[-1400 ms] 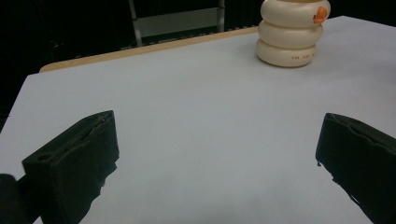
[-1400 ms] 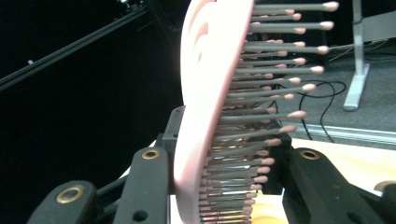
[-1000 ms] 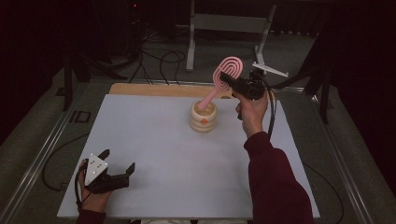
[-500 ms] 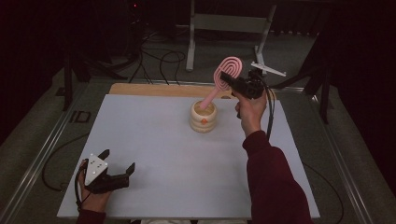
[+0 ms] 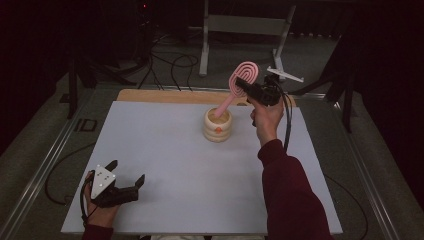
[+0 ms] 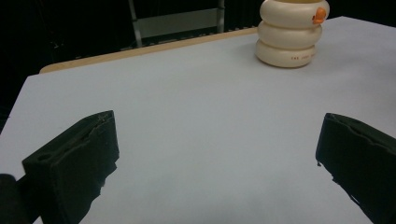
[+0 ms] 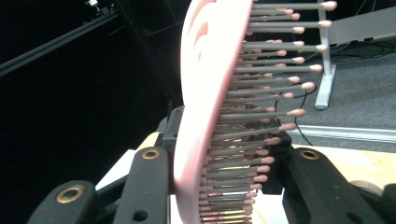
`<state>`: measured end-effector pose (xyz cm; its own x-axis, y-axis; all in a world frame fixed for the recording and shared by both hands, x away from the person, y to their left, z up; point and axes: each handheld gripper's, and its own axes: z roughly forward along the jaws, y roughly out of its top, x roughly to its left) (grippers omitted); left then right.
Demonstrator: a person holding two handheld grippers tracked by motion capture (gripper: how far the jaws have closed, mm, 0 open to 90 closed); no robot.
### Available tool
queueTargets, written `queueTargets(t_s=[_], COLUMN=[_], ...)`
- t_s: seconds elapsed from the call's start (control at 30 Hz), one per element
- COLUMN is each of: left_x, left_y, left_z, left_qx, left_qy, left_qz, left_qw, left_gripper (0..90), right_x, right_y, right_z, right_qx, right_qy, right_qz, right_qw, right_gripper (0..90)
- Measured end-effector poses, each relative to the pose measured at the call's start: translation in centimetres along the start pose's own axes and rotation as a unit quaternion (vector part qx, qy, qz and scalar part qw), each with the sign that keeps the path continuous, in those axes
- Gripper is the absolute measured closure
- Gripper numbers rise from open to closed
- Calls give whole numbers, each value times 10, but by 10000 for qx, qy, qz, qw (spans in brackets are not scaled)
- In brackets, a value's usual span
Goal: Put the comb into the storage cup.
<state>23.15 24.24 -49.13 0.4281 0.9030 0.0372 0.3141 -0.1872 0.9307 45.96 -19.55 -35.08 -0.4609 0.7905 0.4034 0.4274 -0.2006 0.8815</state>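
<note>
Status: our right tool [image 5: 243, 89] is clamped on the head of the pink plastic hairbrush [image 5: 243, 77] with grey pink-tipped bristles, raised over the far side of the white tabletop [image 5: 165, 150]. We see the brush handle slanting down into the cream ribbed holder with an orange duck beak [image 5: 218, 126], which stands far-centre. Our left tool [image 5: 125, 177] rests at the near left corner, jaws spread wide, nothing between them, well apart from the holder.
</note>
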Motion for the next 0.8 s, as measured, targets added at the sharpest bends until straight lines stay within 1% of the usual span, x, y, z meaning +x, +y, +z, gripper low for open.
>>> queueTargets(t_s=[0.8], left_x=[0], left_y=[0], left_z=[-1], left_qx=[-17], left_qy=[-7], left_qz=[-14], left_qw=[10000], left_gripper=[0], right_x=[-1], right_y=[-6], right_z=[8], right_qx=[45], right_qy=[-91], right_qz=[8], right_qw=[9999], right_gripper=[639])
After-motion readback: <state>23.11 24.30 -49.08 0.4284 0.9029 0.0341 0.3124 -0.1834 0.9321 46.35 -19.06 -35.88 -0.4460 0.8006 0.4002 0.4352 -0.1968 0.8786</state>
